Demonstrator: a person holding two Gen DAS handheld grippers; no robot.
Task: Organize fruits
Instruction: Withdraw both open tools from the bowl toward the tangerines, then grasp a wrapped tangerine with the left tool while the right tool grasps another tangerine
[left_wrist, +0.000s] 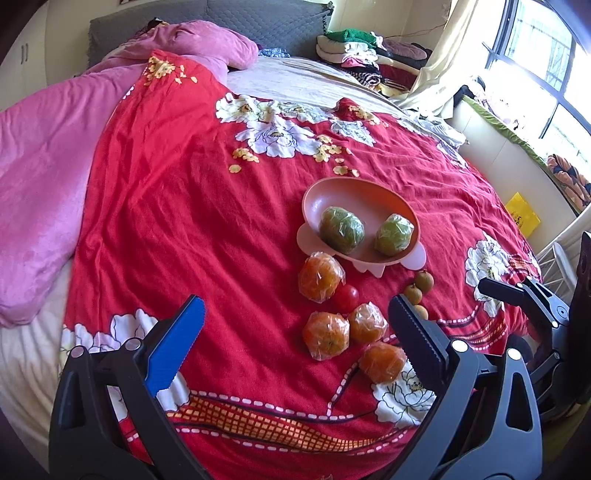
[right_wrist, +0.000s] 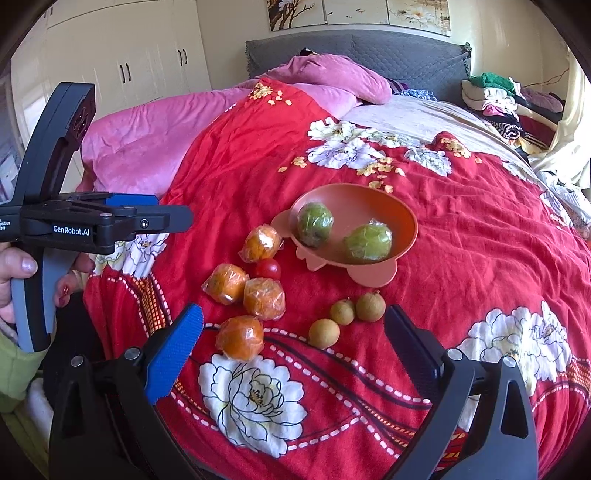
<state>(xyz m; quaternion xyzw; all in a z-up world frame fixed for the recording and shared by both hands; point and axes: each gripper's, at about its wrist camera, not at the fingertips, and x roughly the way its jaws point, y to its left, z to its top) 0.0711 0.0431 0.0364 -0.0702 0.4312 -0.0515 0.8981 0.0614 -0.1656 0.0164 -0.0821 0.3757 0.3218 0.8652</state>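
Observation:
A pink oval bowl sits on the red flowered bedspread and holds two wrapped green fruits. In front of it lie several wrapped oranges, a small red tomato and three brown longans. My left gripper is open and empty above the near oranges. My right gripper is open and empty just before the longans. The left gripper also shows from the side in the right wrist view.
A pink quilt lies on the bed's left half. Folded clothes are stacked by the grey headboard. A window and a curtain are on the right, with a yellow bag beside the bed. White wardrobes stand at the left.

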